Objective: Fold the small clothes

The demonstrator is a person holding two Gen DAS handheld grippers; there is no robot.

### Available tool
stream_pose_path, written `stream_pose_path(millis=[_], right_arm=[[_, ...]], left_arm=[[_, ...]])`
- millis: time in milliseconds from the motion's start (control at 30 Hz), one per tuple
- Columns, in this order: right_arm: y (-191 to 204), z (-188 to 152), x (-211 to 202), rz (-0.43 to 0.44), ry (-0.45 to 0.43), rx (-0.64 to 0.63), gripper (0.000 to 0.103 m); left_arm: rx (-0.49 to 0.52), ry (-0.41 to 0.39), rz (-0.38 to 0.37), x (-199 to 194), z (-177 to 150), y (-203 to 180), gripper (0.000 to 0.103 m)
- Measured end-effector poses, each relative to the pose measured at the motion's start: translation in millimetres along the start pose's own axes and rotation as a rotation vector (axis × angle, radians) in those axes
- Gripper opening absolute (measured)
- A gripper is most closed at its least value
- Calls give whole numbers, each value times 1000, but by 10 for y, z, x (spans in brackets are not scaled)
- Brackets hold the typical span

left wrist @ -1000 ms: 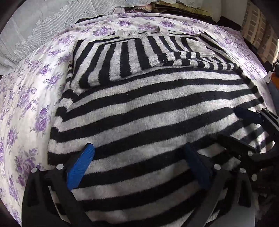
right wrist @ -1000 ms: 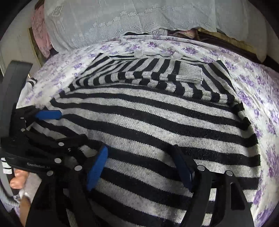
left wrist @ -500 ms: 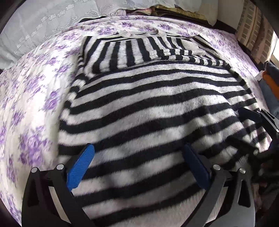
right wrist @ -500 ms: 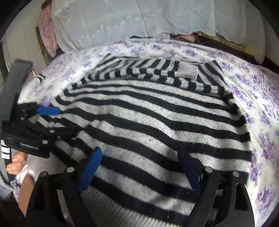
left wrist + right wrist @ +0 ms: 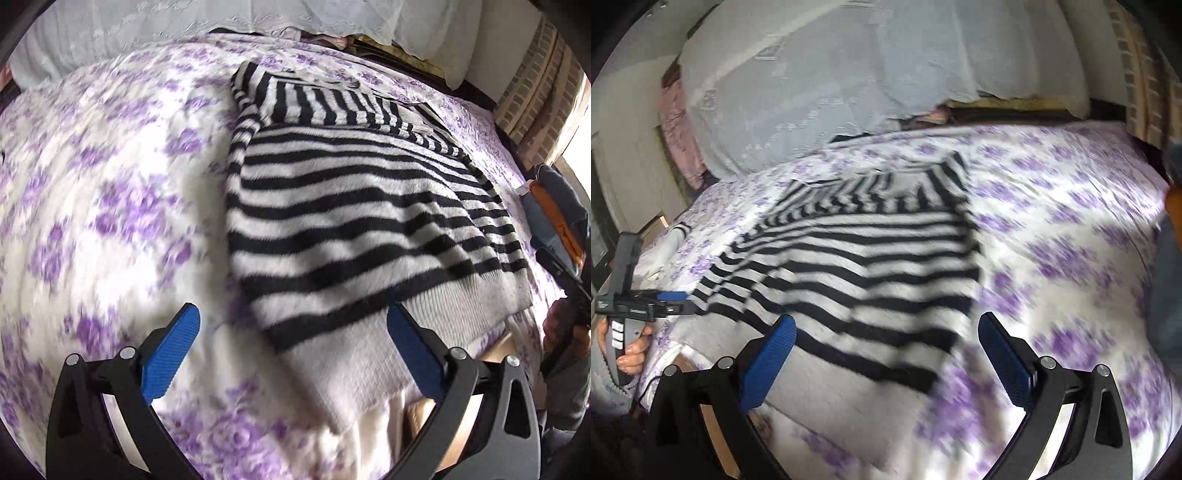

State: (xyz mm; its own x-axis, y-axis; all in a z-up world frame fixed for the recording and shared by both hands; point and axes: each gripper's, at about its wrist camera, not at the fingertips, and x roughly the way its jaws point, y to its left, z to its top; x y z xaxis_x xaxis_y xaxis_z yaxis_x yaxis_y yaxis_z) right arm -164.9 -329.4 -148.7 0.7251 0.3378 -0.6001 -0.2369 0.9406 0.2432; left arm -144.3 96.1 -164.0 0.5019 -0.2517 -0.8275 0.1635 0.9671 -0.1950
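Observation:
A black-and-white striped sweater lies flat on the bed, its sleeves folded across the chest near the collar and its grey ribbed hem toward me. My left gripper hangs open above the hem's left corner, one fingertip over the floral sheet, the other over the hem. In the right wrist view the sweater sits left of centre. My right gripper is over its lower right corner; its jaws are opening, with nothing gripped. The left gripper shows side-on at the far left, in a hand.
A white sheet with purple flowers covers the bed. A pale lace-covered pillow pile stands at the head, pink cloth beside it. A blue and orange bundle lies at the right edge, under a brick-patterned wall.
Both grippers have drawn apart sideways from over the sweater's middle, the left one leftward, the right one rightward. The right jaws have widened. The sweater has stayed flat.

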Motion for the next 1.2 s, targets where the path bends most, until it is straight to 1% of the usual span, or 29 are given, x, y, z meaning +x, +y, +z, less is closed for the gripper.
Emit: stream_pose_path(millis=[200, 267, 367, 600, 667, 733, 767, 800, 867, 967, 1033, 1100, 1133, 1167, 1200], right_arm=[[-180, -159, 59, 112, 53, 148, 99], [-184, -178, 98, 116, 60, 156, 99], [-201, -173, 231, 126, 105, 154, 100], [-295, -69, 343, 184, 128, 184, 100], [-281, -58, 347, 181, 131, 181, 100], [-284, -55, 351, 181, 129, 181, 100], [-276, -59, 351, 181, 126, 180, 100], [-284, -52, 353, 180, 125, 177, 100], [-275, -55, 346, 178, 126, 172, 100], [-275, -67, 327, 178, 118, 208, 100], [-291, -75, 312, 181, 110, 227, 99], [-293, -81, 301, 177, 109, 231, 90], [-288, -78, 301, 184, 112, 234, 71], [-280, -74, 316, 202, 124, 240, 44], [-277, -70, 352, 211, 146, 246, 34]], left_arm=[[-26, 16, -53, 4, -92, 49, 98], [-26, 20, -85, 8, -98, 40, 98], [-42, 27, -137, 65, -61, 55, 98], [-89, 32, -251, 217, 124, 116, 98], [-84, 26, -260, 207, 108, 103, 97], [-85, 18, -270, 197, 98, 99, 93], [-86, 15, -269, 196, 97, 98, 88], [-87, 10, -261, 195, 96, 100, 81], [-85, 5, -246, 192, 83, 110, 75], [-73, -5, -233, 202, 76, 105, 75], [-54, -8, -209, 209, 74, 62, 75], [-38, -4, -205, 217, 77, 33, 81], [-31, -1, -204, 222, 84, 21, 82], [-29, 1, -203, 226, 91, 10, 83], [-28, 2, -203, 227, 98, 11, 84]])
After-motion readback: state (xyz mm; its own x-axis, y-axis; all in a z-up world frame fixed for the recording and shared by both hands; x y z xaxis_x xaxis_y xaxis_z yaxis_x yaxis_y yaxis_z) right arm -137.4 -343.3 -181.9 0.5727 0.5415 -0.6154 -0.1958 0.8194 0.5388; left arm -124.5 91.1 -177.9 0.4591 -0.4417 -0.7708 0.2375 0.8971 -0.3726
